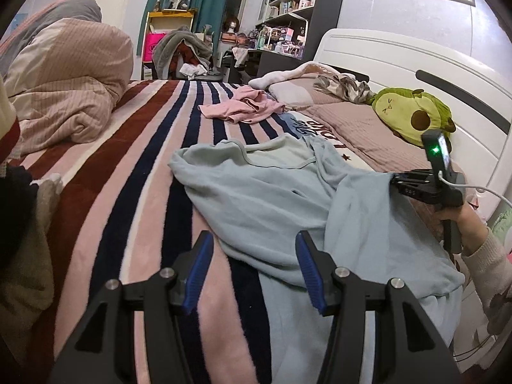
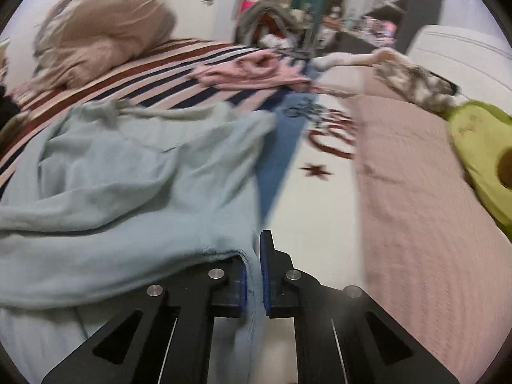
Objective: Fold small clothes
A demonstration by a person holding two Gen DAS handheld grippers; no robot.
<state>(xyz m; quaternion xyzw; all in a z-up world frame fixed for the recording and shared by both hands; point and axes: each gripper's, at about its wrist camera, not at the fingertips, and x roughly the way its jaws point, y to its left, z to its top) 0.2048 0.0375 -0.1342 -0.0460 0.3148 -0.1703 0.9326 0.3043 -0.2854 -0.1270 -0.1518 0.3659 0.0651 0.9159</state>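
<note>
A light blue top (image 1: pixel 262 198) lies rumpled across the striped blanket (image 1: pixel 134 147), neckline toward the far side. My left gripper (image 1: pixel 254 249) hovers over its near edge, open, its blue pads (image 1: pixel 200 265) touching no cloth. In the left wrist view my right gripper (image 1: pixel 395 184) is at the right, held by a hand (image 1: pixel 464 217), lifting one side of the top. In the blurred right wrist view the right gripper (image 2: pixel 256 268) is shut on an edge of the light blue top (image 2: pixel 128 172). A pink garment (image 1: pixel 243 108) (image 2: pixel 252 73) lies crumpled farther back.
A bunched beige quilt (image 1: pixel 67 80) fills the left of the bed. A green avocado plush (image 1: pixel 412 115) and pillows (image 1: pixel 345 121) lie against the white headboard (image 1: pixel 416 64) on the right. Cluttered shelves (image 1: pixel 288 9) and a heap of clothes (image 1: pixel 182 51) stand beyond the bed.
</note>
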